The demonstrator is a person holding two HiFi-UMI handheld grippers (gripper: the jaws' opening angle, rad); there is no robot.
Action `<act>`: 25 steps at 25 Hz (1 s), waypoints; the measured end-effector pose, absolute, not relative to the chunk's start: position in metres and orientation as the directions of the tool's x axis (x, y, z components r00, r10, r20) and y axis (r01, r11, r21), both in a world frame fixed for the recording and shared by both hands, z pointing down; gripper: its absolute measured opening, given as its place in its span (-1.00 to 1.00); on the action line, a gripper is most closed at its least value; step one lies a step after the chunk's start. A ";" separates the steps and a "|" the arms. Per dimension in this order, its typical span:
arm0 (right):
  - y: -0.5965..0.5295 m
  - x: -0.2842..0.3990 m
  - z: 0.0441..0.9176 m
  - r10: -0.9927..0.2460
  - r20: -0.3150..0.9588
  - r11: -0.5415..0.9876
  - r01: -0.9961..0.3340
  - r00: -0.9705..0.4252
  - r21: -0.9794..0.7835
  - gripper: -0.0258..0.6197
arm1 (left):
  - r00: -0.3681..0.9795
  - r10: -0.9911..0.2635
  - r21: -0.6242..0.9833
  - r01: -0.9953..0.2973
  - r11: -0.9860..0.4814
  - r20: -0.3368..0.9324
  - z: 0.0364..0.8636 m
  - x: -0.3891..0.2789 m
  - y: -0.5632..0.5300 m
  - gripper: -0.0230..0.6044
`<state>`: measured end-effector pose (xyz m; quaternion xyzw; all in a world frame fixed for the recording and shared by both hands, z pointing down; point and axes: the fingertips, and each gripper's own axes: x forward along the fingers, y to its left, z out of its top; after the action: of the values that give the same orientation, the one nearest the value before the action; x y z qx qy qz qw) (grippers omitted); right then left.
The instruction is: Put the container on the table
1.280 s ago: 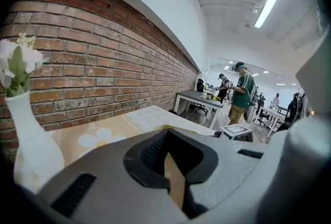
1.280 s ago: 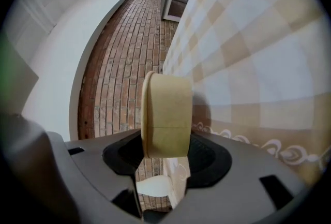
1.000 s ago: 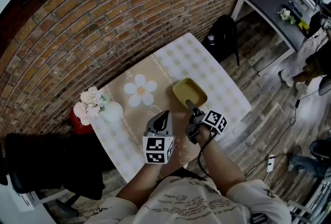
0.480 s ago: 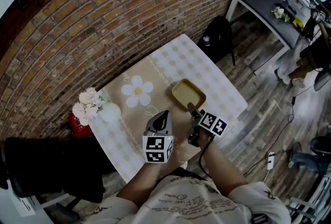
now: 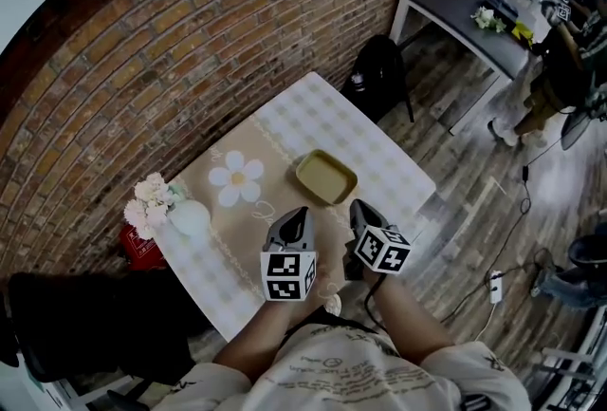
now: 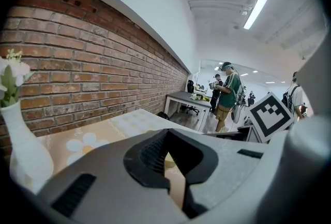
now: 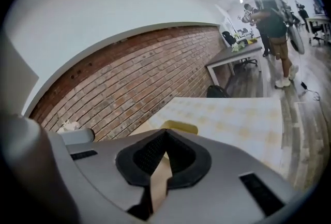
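Yellow container (image 5: 325,177) sits at centre frame on your bench (image 5: 384,162); your right gripper (image 5: 359,208) (left gripper (image 5: 298,214) too) is closed, empty.

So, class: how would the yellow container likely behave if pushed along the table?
The yellow container looks low and wide, so it would probably slide, not tip. It appears empty and moulded, so it is likely light and stiff.
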<state>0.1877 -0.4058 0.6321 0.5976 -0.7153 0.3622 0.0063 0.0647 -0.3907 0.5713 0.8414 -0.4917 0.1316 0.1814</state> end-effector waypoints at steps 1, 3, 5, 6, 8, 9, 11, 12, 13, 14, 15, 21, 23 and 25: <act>-0.404 0.189 0.626 -0.859 0.428 0.034 -0.866 -0.280 -0.499 -0.91 | 0.486 -0.778 0.174 -0.873 -0.456 0.398 0.569 0.068 -0.389 -0.91; -0.401 0.194 0.611 -0.877 0.400 0.053 -0.880 -0.268 -0.473 -0.91 | 0.500 -0.772 0.169 -0.864 -0.474 0.393 0.564 0.075 -0.387 -0.91; -0.398 0.199 0.596 -0.892 0.375 0.068 -0.895 -0.252 -0.441 -0.91 | 0.516 -0.765 0.163 -0.854 -0.494 0.386 0.558 0.084 -0.385 -0.91; -0.396 0.202 0.588 -0.899 0.364 0.072 -0.903 -0.243 -0.423 -0.92 | 0.525 -0.761 0.159 -0.848 -0.506 0.381 0.554 0.089 -0.385 -0.91; -0.392 0.208 0.576 -0.909 0.347 0.081 -0.917 -0.229 -0.390 -0.92 | 0.542 -0.756 0.152 -0.836 -0.527 0.367 0.546 0.099 -0.384 -0.91; -0.389 0.211 0.570 -0.912 0.341 0.088 -0.921 -0.227 -0.379 -0.92 | 0.550 -0.754 0.148 -0.831 -0.536 0.360 0.542 0.103 -0.383 -0.91; -0.383 0.216 0.557 -0.918 0.329 0.098 -0.929 -0.223 -0.356 -0.92 | 0.563 -0.750 0.141 -0.822 -0.552 0.348 0.533 0.112 -0.379 -0.91; -0.380 0.219 0.551 -0.922 0.321 0.101 -0.934 -0.217 -0.343 -0.92 | 0.570 -0.747 0.137 -0.817 -0.560 0.342 0.529 0.117 -0.378 -0.91; -0.377 0.223 0.546 -0.926 0.312 0.101 -0.938 -0.210 -0.332 -0.92 | 0.576 -0.745 0.131 -0.812 -0.569 0.336 0.524 0.121 -0.376 -0.91; -0.374 0.227 0.540 -0.931 0.304 0.099 -0.941 -0.203 -0.324 -0.92 | 0.583 -0.743 0.126 -0.807 -0.578 0.330 0.520 0.126 -0.375 -0.91; -0.371 0.230 0.534 -0.935 0.297 0.096 -0.942 -0.196 -0.320 -0.92 | 0.589 -0.740 0.120 -0.802 -0.585 0.325 0.516 0.129 -0.373 -0.91; -0.347 0.246 0.489 -0.961 0.223 0.095 -0.955 -0.161 -0.282 -0.92 | 0.614 -0.732 0.096 -0.781 -0.617 0.296 0.494 0.145 -0.359 -0.91; -0.340 0.251 0.479 -0.968 0.206 0.087 -0.965 -0.140 -0.249 -0.92 | 0.622 -0.730 0.089 -0.775 -0.626 0.283 0.485 0.150 -0.353 -0.91; -0.334 0.258 0.473 -0.972 0.205 0.067 -0.973 -0.114 -0.221 -0.92 | 0.632 -0.727 0.085 -0.767 -0.636 0.267 0.475 0.157 -0.347 -0.91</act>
<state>0.2578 -0.3338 0.4729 0.6657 -0.7305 0.1522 0.0013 0.1565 -0.3466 0.4752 0.8982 -0.4160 0.1046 0.0956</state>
